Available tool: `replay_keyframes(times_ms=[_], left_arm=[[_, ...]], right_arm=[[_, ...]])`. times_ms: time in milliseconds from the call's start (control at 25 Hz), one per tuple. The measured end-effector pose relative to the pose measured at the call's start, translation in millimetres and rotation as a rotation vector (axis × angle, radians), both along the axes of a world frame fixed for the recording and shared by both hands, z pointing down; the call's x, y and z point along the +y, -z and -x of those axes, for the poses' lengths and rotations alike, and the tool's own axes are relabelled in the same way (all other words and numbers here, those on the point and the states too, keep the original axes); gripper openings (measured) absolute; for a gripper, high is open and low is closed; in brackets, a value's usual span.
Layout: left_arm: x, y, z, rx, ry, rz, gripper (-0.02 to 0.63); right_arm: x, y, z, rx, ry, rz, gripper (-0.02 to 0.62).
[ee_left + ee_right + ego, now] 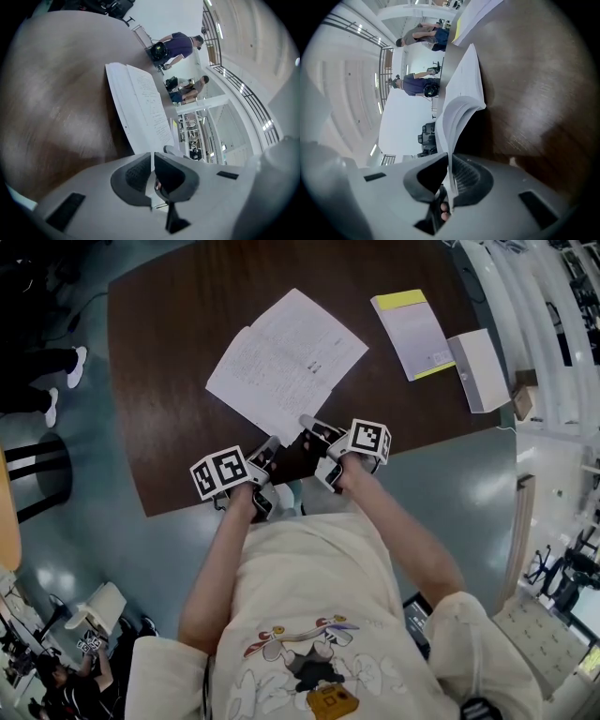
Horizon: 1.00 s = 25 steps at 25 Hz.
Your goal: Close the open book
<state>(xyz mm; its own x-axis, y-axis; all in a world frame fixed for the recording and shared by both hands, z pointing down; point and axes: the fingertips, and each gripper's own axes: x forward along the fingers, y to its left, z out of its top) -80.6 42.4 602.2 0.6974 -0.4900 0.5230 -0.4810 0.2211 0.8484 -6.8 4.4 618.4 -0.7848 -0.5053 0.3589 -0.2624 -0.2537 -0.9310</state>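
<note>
Folding step in hand: right gripper [449,164] clamped on a sheaf of pages of the open book [286,357], which lies just ahead of both tools. Left gripper [153,164] jaws nearly together, grip uncertain. Advice: arc pages over the spine slowly, keeping the pinch firm.

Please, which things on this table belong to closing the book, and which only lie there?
Part of the job:
- open book with white printed pages
- right tongs, closed on a sheaf of its pages
- left tongs, jaws together near the book's edge

Just lying about:
- closed pale book with a yellow strip
- white box-like block
</note>
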Motion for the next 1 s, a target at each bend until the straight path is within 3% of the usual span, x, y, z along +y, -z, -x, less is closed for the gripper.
replay_keyframes(times_ms=[160,240,400,640,760,880,1000], left_arm=[[18.9,17.4,10.9,-0.033,-0.039,-0.037,0.028],[23.0,16.9,13.4,-0.032,-0.035,-0.039,0.058],[16.0,11.4,12.2,0.043,0.002,-0.028,0.138],[-2.1,4.7,3.5,0.173,0.083,-0.017,0.164],[-8.6,8.9,-2.4,0.256,0.106,-0.032,0.166],[-12.7,14.5,-10.1,0.266,0.085,-0.04,0.157],[-13.4,21.9,-11.1,0.268,0.077,-0.048,0.068]], right_arm=[[2.5,11.5,4.5,-0.002,-0.003,-0.013,0.032],[2.3,16.8,3.7,-0.022,-0.013,-0.018,0.032],[0.2,22.4,4.9,-0.06,-0.034,-0.012,0.031],[0.6,25.1,4.8,-0.078,-0.053,0.015,0.031],[0.8,26.8,6.0,-0.1,-0.057,0.021,0.029],[-1.7,30.5,4.5,-0.106,-0.054,0.019,0.03],[-1.0,32.9,4.4,-0.101,-0.061,0.03,0.031]])
